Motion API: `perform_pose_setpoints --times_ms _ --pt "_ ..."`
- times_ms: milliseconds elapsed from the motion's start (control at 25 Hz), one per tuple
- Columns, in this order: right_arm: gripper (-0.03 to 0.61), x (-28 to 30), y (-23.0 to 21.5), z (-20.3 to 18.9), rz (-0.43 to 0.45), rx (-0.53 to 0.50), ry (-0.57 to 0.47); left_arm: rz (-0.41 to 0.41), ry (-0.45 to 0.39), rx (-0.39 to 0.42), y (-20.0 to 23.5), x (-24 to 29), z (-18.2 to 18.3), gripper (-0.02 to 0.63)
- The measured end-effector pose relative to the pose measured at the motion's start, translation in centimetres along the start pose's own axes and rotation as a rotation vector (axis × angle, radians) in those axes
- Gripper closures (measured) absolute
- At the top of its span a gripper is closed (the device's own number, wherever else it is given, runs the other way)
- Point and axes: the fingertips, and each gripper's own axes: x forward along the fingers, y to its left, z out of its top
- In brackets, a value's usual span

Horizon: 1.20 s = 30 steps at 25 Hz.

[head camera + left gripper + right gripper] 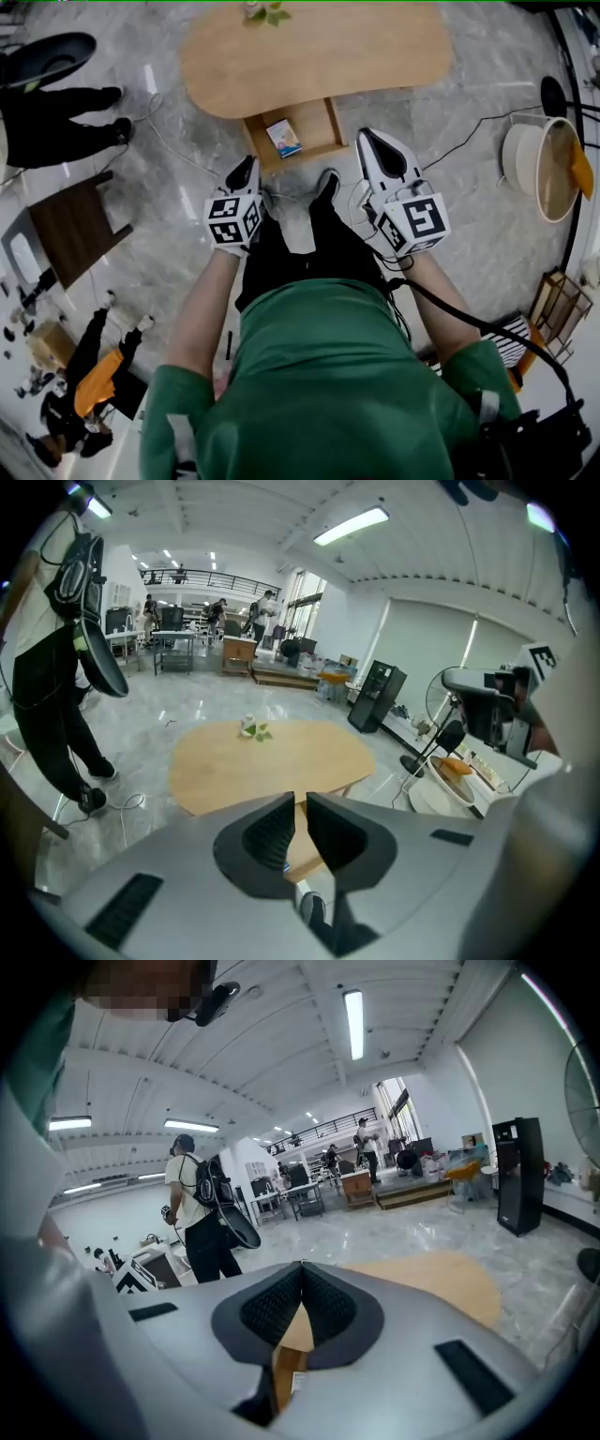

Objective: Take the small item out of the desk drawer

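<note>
Two hand-held grippers are held over a grey marbled floor (450, 112), which fills most of the head view. A light wooden desk with a rounded top (319, 47) stands at the far side. A shallow wooden drawer (317, 120) is seen pulled out from under the desk's near edge, towards the person in the green shirt (319, 375). At the right, a round white tub (536, 171) rests on the floor, well apart from the desk.

The left gripper (247, 167) is held near the drawer's front left corner. Its jaws are brought together, only a thin slit being left between the ribbed pads, and nothing is gripped between them. The right gripper (371, 137) is held just beside the drawer's right front corner. Its jaws are likewise closed, the tips meeting, with nothing between them (the desk top alone is seen beyond them in its own view).

A small white box with blue and orange print (283, 138) lies flat in the drawer, slightly turned, left of the drawer's middle, and is touched by neither gripper. A small green plant (267, 13) stands on the desk's far edge.
</note>
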Motion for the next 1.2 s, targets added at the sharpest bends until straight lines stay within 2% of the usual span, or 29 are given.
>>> perform_pose_setpoints --times_ms 280,400,560,760,960,1200 --pt "0.555 -0.2 -0.2 -2.0 0.052 0.015 0.036 0.056 0.042 -0.094 0.3 1.3 -3.0 0.558" --pt "0.555 0.1 0.2 -2.9 0.079 0.011 0.053 0.075 0.058 -0.138 1.1 2.0 -4.1 0.491" --pt "0.555 2.0 -0.1 -6.5 0.103 0.021 0.102 0.088 0.103 -0.202 3.2 5.3 -6.9 0.465" --pt "0.555 2.2 -1.1 -9.7 0.077 0.030 0.141 0.077 0.161 -0.263 4.3 9.4 -10.1 0.433" --pt "0.555 3.8 -1.5 -16.1 0.043 0.056 0.200 0.058 0.248 -0.273 6.7 15.5 -15.9 0.414" --pt "0.555 5.1 -0.9 -21.3 0.041 0.102 0.231 0.036 0.324 -0.234 8.8 21.0 -21.0 0.405"
